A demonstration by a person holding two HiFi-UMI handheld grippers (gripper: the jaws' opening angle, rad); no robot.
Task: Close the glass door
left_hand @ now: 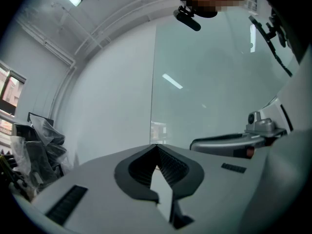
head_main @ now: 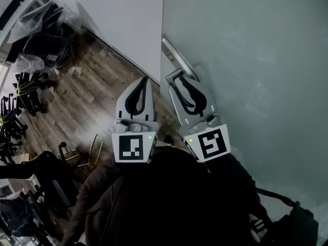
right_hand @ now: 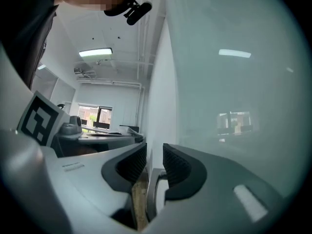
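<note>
The frosted glass door (head_main: 246, 60) seems still ajar, its free edge off the white wall, the right gripper (head_main: 174, 77) narrowed around its silver metal bar handle (head_main: 177, 55) and the left gripper (head_main: 145, 80) pinched together, empty.

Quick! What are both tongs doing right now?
Left tongs: closed, holding nothing.
Right tongs: closed on the door handle.

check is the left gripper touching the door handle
Apart. The head view shows the left gripper short of the door handle, with a strip of wall between them. The left gripper view shows its jaws closed on nothing.
</note>
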